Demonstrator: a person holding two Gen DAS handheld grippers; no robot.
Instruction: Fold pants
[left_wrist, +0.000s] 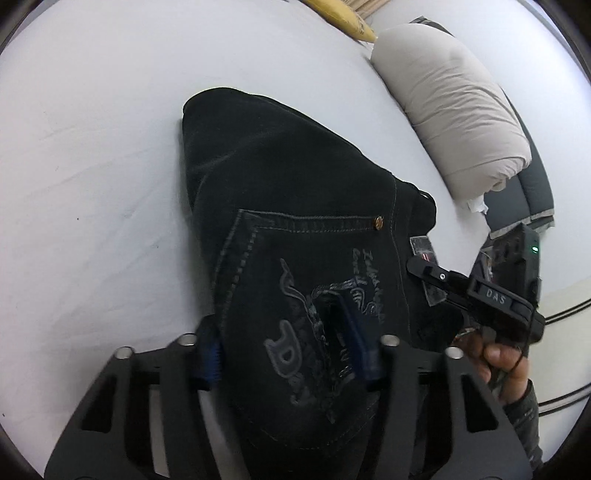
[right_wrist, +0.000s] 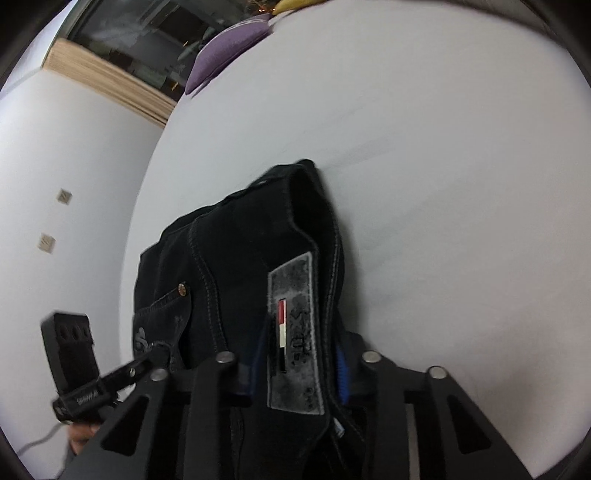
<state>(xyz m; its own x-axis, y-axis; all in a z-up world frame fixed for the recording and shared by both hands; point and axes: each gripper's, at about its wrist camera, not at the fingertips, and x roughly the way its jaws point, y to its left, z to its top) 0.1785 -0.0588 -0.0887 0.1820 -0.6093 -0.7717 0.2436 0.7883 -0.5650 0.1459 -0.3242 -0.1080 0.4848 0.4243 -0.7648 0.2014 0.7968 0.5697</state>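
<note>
Even soft light; fisheye edge warp; right view slightly blurred.

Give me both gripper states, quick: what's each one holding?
Left gripper: closed on the black pants at the back pocket.
Right gripper: closed on the pants at the waistband patch.

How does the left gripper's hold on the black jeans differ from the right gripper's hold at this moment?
The left gripper clamps the black jeans at the embroidered back pocket; the right gripper clamps the waistband at the grey brand patch. The left takes a wide bunch of denim between its blue pads, the right a narrower band. Both are shut on the same folded garment over the white bed sheet.
</note>
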